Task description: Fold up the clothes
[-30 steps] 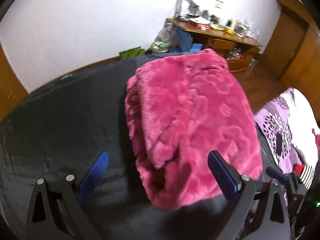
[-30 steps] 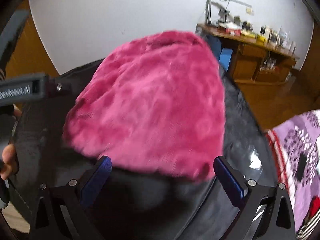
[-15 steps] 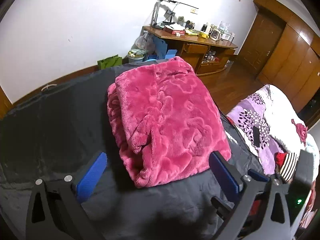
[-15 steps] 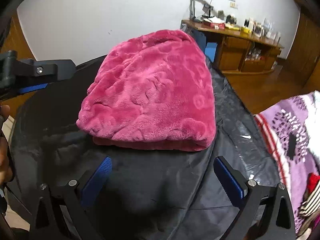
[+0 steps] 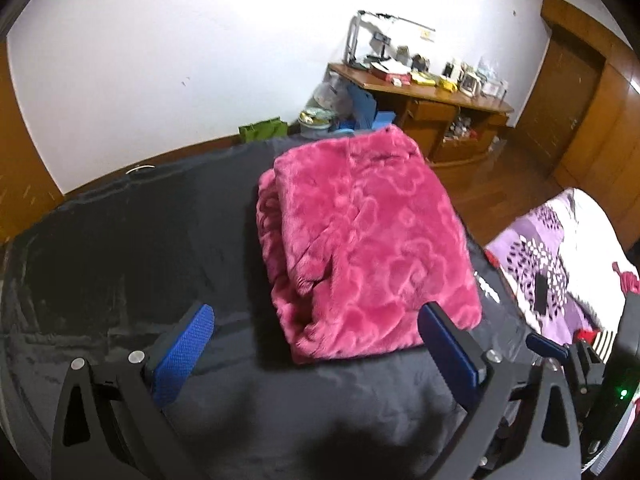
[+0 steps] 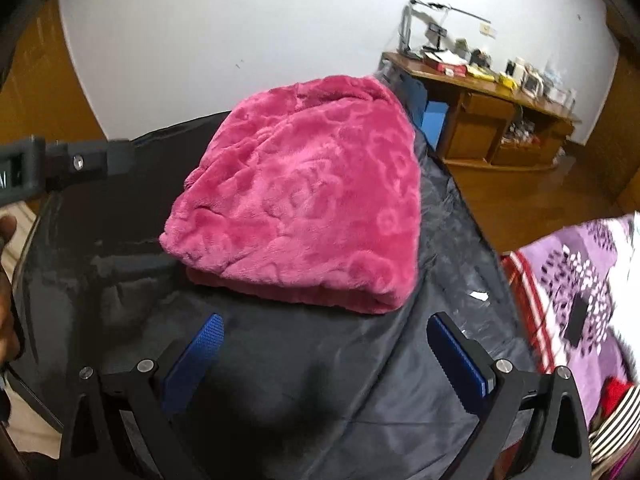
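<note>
A pink fleece garment (image 5: 368,240) lies folded into a thick rectangular stack on the black table cover (image 5: 120,264). In the right wrist view the same garment (image 6: 308,212) shows its folded edge toward me. My left gripper (image 5: 316,316) stands open just short of the stack's near edge, its right pad close to the near right corner, nothing between the blue pads. My right gripper (image 6: 326,328) is open too, a short way back from the folded edge, holding nothing. The left gripper's body (image 6: 60,164) shows at the left of the right wrist view.
A wooden desk (image 5: 424,96) crowded with small items stands against the white wall behind the table. A purple patterned bedspread (image 5: 560,264) lies to the right. A green bag (image 5: 262,130) sits by the wall. A hand (image 6: 6,272) shows at the left edge.
Both grippers have drawn back from the pink garment, which filled the views a second ago. It now rests folded on the cover, free of both.
</note>
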